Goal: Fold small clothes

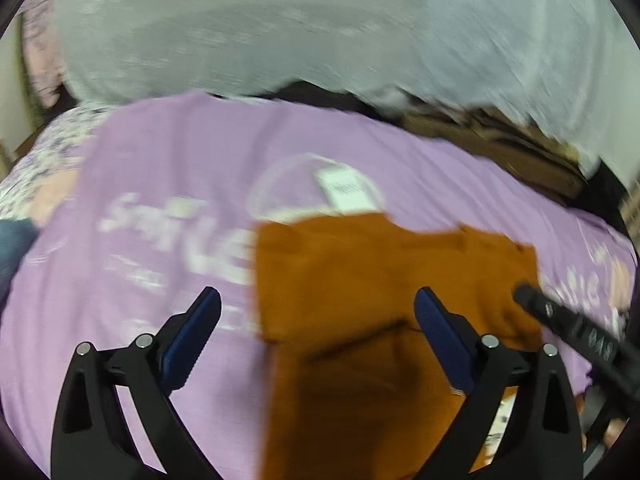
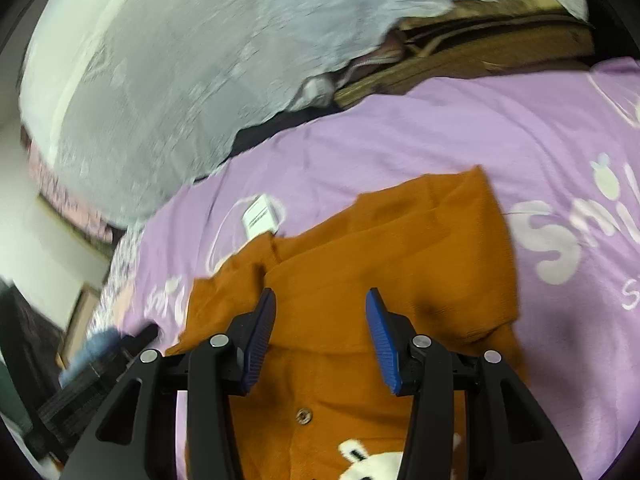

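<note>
Orange garment [image 1: 360,300] lay on the purple sheet [image 1: 160,160], partly folded, one sleeve doubled over the body. In the right wrist view a button [image 2: 303,416] and a white animal print [image 2: 372,460] showed at 6 o'clock on the garment. White tag [image 2: 262,216] sat on the sheet at 11 o'clock from the garment, just beside its collar edge.

Left gripper [image 1: 318,308] was spread wide, nothing between its blue pads [image 1: 196,332]; its right pad hung over the orange cloth, left pad over bare sheet. View blurred.

Right gripper [image 2: 320,320] was about half open above the garment's chest, pads not pressing on anything that could be seen. Its black finger also showed at 3 o'clock in the left view.

Grey-white bedding [image 1: 280,20] was heaped at 12 o'clock, brown fabric [image 2: 480,40] at 1 o'clock behind the sheet.
</note>
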